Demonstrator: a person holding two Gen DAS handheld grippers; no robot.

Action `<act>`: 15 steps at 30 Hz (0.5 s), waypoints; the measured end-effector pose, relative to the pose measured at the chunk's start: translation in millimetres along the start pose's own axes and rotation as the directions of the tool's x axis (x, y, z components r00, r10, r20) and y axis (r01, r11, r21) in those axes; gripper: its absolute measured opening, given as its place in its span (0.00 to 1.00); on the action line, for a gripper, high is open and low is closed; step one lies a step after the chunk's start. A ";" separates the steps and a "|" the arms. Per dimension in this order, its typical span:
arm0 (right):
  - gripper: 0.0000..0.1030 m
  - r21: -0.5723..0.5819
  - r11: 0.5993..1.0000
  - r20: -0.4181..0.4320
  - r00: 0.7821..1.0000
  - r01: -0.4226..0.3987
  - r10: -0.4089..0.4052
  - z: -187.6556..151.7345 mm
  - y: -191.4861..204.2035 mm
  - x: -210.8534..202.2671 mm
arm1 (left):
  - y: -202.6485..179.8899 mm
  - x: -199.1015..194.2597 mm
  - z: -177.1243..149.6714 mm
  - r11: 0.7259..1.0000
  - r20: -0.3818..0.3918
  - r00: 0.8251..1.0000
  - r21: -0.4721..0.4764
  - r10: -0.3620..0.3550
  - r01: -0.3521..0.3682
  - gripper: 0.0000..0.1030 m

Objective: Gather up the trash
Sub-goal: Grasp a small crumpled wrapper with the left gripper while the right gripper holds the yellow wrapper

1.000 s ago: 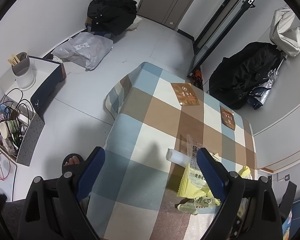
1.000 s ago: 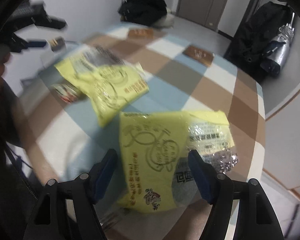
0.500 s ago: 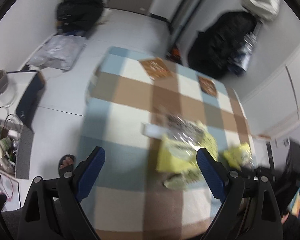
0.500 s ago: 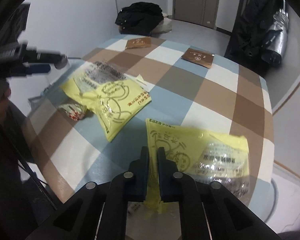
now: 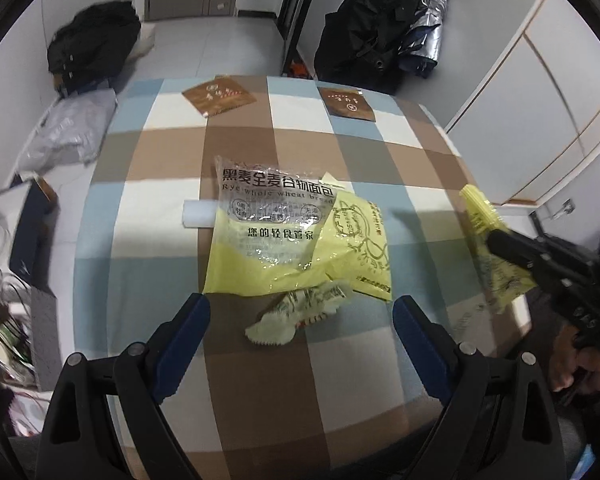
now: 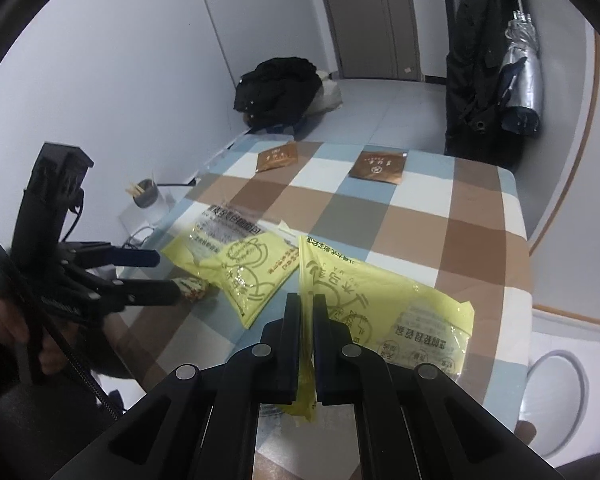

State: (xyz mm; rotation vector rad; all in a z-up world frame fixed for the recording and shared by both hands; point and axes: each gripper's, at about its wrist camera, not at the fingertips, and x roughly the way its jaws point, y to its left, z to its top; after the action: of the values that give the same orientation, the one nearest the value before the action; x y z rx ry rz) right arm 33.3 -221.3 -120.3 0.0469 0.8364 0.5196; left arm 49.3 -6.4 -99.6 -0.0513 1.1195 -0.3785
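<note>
Table (image 5: 172, 184) under checked blue, brown and white cloth. Two brown sachets (image 5: 219, 96) (image 5: 346, 104) near far edge, well apart. At centre: clear-and-yellow bread wrapper (image 5: 260, 236) overlapping second yellow wrapper (image 5: 360, 248); white strip (image 5: 198, 214) protruding from its left side. Small crumpled wrapper (image 5: 296, 314) just nearer, touching bread wrapper.

Between the spread fingers of the left gripper (image 5: 300, 312) lies a small crumpled pale-green wrapper (image 5: 296, 312), with a large yellow and clear bread bag (image 5: 260, 236) just beyond it, blocking the way forward. Bare checked tablecloth (image 5: 140, 216) lies open to the left of them. The far end holds two flat brown sachets (image 5: 219, 96) (image 5: 346, 104), well apart, with open cloth between.
</note>
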 end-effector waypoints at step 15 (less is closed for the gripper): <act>0.04 0.046 0.999 0.041 0.999 -0.014 0.012 0.6 -13.6 -12.0 | -14.1 17.1 -6.2 0.991 -0.030 0.993 0.060 0.118 -0.116 0.55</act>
State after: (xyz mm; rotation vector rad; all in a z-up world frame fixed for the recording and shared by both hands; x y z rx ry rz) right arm 32.9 -238.6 -114.8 0.1048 0.8088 0.5098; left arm 46.5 -24.2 -114.0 0.0722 1.1385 -0.3076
